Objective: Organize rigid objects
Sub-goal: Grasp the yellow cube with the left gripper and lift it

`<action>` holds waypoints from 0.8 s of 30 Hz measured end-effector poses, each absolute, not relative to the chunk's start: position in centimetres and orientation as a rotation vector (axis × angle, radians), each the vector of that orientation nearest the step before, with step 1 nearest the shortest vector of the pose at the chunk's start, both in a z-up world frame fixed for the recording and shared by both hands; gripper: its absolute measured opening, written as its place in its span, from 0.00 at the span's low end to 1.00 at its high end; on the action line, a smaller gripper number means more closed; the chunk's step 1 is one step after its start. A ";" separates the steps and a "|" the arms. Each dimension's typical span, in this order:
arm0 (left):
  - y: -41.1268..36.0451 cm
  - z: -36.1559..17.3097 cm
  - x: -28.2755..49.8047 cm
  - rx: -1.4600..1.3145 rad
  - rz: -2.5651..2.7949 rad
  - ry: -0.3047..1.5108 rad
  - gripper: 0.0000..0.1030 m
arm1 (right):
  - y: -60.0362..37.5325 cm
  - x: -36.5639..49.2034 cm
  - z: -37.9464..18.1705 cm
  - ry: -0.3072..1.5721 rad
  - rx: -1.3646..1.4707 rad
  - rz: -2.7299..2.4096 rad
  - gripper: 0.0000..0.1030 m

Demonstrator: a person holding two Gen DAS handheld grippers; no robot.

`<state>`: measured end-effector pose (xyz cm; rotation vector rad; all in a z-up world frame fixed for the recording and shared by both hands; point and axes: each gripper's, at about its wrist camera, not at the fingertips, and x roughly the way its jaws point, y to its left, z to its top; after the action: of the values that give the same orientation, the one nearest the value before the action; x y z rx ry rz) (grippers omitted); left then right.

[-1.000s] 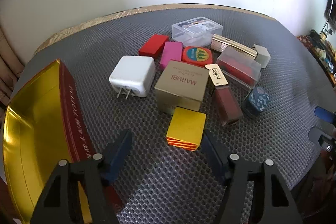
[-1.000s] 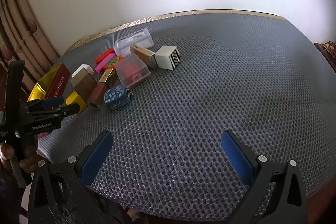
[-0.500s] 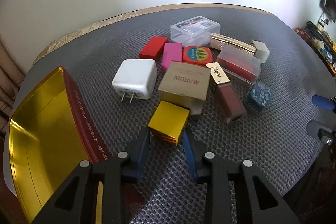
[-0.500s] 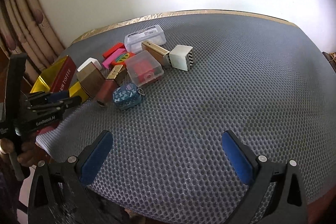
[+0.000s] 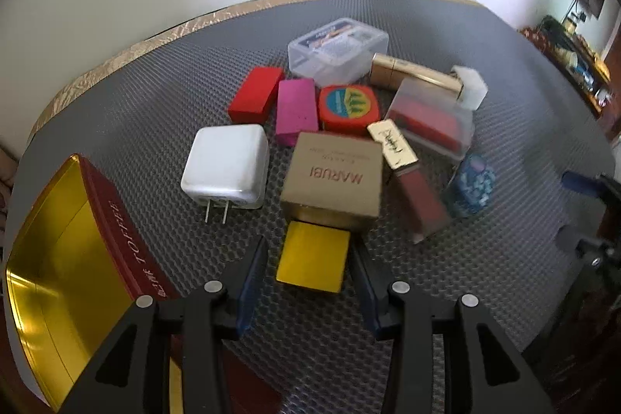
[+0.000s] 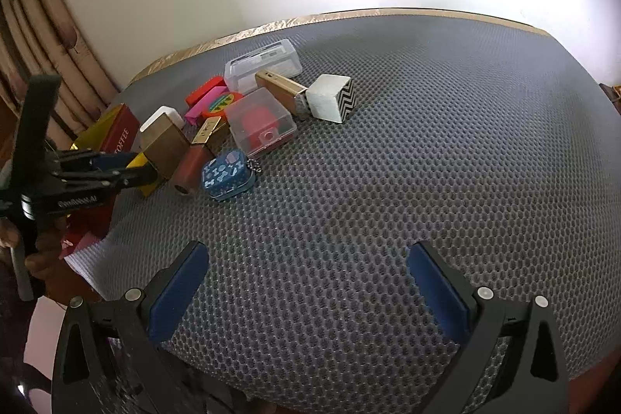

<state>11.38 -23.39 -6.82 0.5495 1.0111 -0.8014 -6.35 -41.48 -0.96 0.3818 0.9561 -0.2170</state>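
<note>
Yellow box (image 5: 313,262) between the left tool's fingers

It lies on the desk (image 6: 427,150), touching the near side of the MARUBI box (image 5: 334,181); left tool (image 5: 308,268) apart around it, gaps either side. Toffee tin (image 5: 58,258) left of the MARUBI box. Right tool (image 6: 306,288) wide apart, over bare desk

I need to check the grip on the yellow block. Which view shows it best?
The left wrist view: the yellow block sits large between the left gripper fingers. In the right wrist view only a sliver shows behind that gripper.
</note>
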 end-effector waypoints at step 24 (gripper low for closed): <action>-16.6 -0.3 3.0 0.234 -0.688 0.946 0.29 | -38.9 -1.8 -1.1 0.933 0.277 -0.040 1.00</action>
<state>2.95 -16.56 -0.35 0.2341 0.9461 -0.6879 -1.80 -38.90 -1.06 0.2769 0.9332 -0.0398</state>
